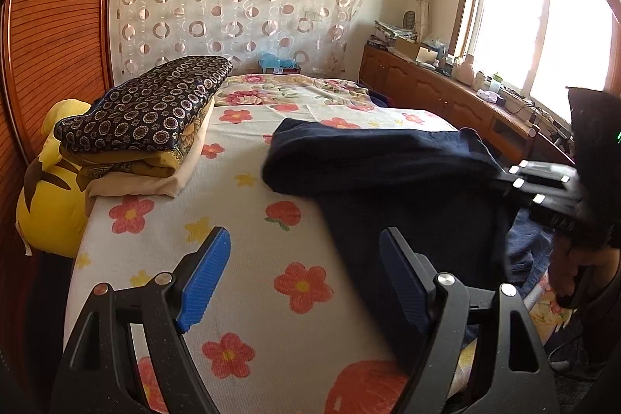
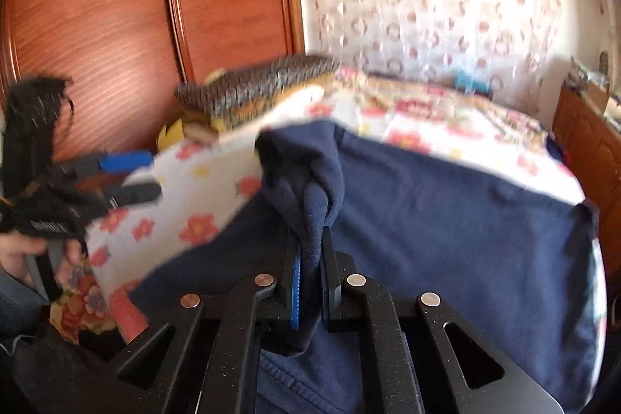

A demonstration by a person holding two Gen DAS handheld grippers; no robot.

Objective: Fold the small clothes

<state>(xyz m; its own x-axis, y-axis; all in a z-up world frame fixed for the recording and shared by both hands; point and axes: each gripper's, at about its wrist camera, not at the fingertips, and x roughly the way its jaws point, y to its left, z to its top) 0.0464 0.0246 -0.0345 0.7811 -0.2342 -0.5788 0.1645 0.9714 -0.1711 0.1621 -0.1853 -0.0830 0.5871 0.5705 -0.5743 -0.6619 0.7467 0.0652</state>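
A navy garment is lying on the flowered bed, its long axis running across the bed from near the middle toward the window-side edge. One end is being lifted and doubled over the rest. The right gripper is pinching a bunched fold of that navy cloth, jaws nearly closed on it. The left gripper is hovering over the sheet with jaws standing wide and nothing between them, its right finger just beside the garment's edge.
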